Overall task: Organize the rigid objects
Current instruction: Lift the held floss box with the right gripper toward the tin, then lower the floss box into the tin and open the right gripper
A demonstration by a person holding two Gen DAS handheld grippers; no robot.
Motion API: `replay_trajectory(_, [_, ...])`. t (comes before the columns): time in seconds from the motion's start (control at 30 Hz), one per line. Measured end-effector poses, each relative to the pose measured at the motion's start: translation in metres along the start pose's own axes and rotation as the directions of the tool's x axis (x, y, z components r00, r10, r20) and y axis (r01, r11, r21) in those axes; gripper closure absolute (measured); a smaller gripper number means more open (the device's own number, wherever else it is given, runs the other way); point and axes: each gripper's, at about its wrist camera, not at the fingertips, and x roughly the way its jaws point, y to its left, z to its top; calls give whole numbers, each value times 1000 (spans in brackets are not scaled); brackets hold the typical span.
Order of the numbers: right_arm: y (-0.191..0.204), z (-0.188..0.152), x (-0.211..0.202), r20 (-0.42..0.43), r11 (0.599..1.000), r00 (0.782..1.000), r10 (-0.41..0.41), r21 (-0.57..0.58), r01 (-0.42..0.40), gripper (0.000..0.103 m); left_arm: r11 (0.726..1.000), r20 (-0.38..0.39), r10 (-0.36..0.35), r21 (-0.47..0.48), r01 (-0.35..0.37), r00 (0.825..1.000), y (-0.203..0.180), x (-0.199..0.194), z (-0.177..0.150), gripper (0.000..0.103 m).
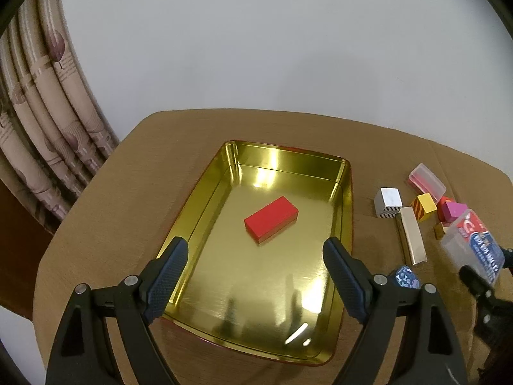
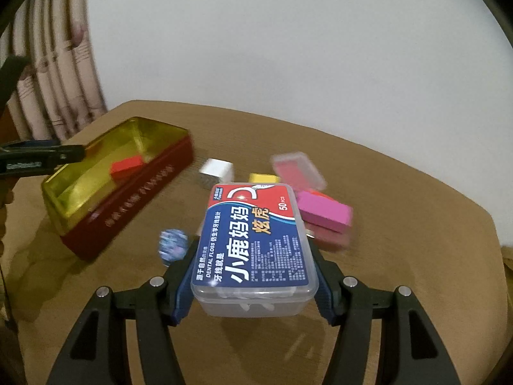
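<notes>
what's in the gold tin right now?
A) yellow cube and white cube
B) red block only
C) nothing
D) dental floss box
B: the left wrist view shows a single red block lying on the floor of the gold tin, while the dental floss box is clamped in the right gripper above the table, and the left gripper hangs open over the tin.
</notes>
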Motion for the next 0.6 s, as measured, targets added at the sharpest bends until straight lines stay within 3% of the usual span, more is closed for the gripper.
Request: replay_trajectory(0.6, [102,52,23,21,982,986,165,-101,-162,41,993,-14,58,-104,-59,998,46,5,12,17])
